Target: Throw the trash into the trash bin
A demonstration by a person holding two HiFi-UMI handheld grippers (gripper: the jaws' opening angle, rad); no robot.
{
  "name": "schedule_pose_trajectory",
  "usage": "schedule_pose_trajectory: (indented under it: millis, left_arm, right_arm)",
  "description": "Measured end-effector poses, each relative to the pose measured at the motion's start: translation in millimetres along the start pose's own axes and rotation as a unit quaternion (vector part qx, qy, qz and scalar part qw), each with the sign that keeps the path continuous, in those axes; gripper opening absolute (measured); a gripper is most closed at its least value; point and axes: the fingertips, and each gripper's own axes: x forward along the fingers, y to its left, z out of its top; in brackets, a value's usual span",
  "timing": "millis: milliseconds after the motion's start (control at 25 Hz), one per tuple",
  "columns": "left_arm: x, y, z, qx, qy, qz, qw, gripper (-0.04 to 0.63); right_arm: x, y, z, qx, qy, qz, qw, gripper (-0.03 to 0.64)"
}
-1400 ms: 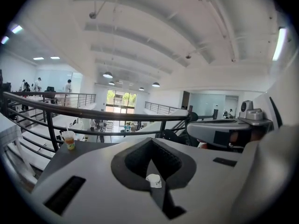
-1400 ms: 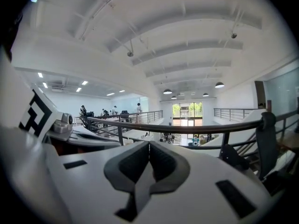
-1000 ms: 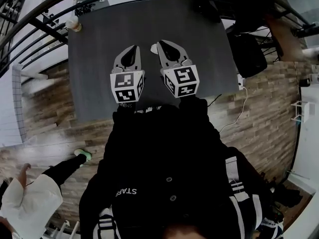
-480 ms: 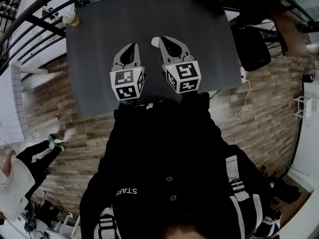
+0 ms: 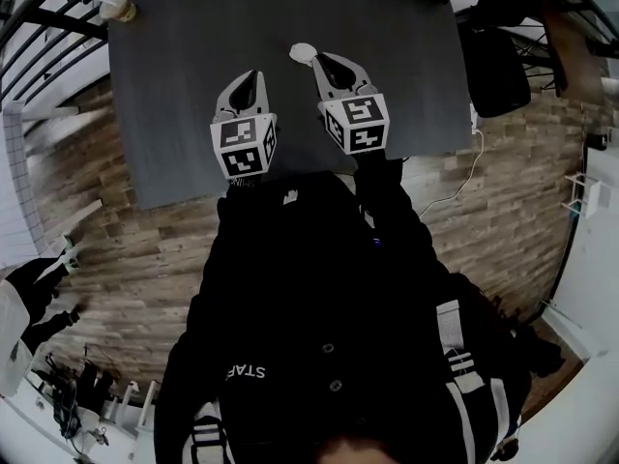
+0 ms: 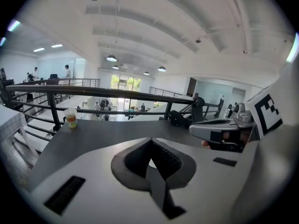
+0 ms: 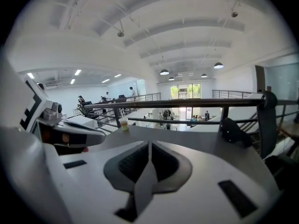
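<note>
Open the right gripper (image 5: 319, 58), clenched empty like the left gripper (image 5: 250, 73), before reaching the white wad (image 5: 303, 53) on the table (image 5: 174, 95) just beside its tip. Come in low, pinch mid-wad. No bin in view; cup (image 5: 118, 7) at far corner.

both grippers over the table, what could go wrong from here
The right gripper is shut with its tip beside the white scrap; lowering it shut may shove the scrap across the table instead of grabbing it.
The cup stands at the table's far corner by the railing; a clumsy reach could knock it over the edge.
No bin shows in any view, so a carry would start blind.
</note>
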Motion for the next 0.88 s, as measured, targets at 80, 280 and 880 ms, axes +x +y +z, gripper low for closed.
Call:
schedule_pose_trajectory:
  millis: [80, 280, 880]
  left_arm:
    - [9, 2, -11, -0.005, 0.013, 0.0, 0.9999, 0.0]
    - [23, 6, -35, -0.013, 0.039, 0.0, 0.9992, 0.0]
    - [77, 21, -107, -0.035, 0.107, -0.007, 0.9936, 0.0]
  right_arm:
    - [10, -7, -14, 0.0, 0.019, 0.002, 1.0, 0.018]
    - [31, -16, -47, -0.005, 0.06, 0.007, 0.998, 0.018]
    - [104, -36, -134, -0.039, 0.162, 0.021, 0.986, 0.166]
